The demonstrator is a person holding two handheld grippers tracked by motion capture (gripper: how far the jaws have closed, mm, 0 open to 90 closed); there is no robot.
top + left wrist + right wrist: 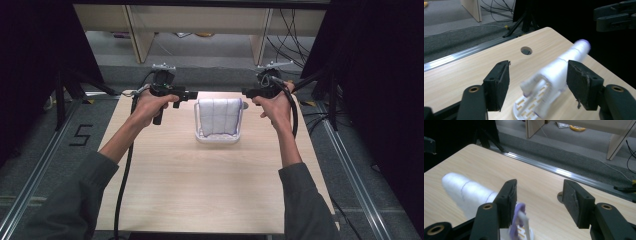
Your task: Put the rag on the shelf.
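A white towel (218, 116) hangs over a small white rack (217, 138) at the middle back of the wooden table (200, 185). My left gripper (187, 94) is held just left of the rack top, jaws open and pointing at it. In the left gripper view the towel (564, 62) and slotted rack base (529, 105) lie between and beyond the open left gripper (538, 63). My right gripper (246, 92) is just right of the rack, open. The right gripper (539, 183) stands beside the towel (466, 190), with a purple-tipped rack post (520, 217) by its left pad.
A round hole (526, 50) sits in the table near its back edge. Beyond the table run a metal floor rail (564, 172), grey carpet and wooden furniture legs (140, 40). Black tripod stands (65, 85) flank the table. Cables trail from both grippers.
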